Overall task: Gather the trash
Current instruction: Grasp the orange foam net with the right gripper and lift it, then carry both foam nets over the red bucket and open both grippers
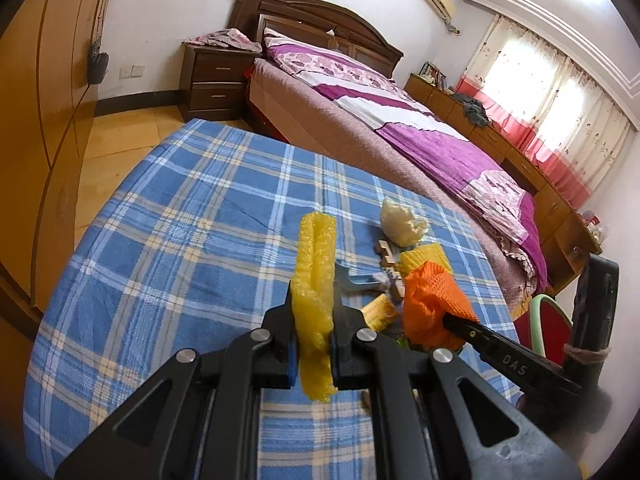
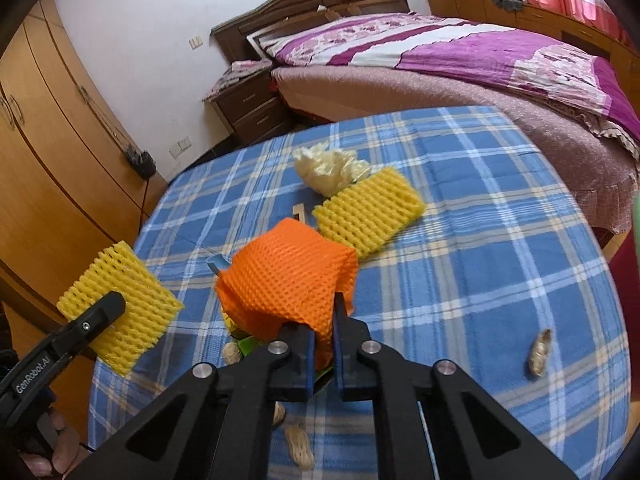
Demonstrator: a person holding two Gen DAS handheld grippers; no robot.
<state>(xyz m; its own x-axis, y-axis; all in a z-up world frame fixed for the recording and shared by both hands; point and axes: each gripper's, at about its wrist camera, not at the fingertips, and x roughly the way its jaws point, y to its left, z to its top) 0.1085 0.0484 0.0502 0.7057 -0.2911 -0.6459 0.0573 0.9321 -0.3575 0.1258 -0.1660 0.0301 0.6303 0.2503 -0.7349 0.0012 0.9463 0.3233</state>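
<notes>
left wrist view: the left gripper (image 1: 314, 320) has its fingers pinching a yellow foam net (image 1: 314, 268), held upright above the table (image 1: 160, 240). the net looks light, soft and springy; an edge hold like this should suffice.

right wrist view: the right gripper (image 2: 323, 344) has its fingers pinching an orange foam net (image 2: 286, 276) by its lower edge, lifted over the table. another yellow net (image 2: 368, 212), a crumpled wad (image 2: 328, 170) and peanut shells (image 2: 540, 354) lie on the cloth, shells likely brittle.
</notes>
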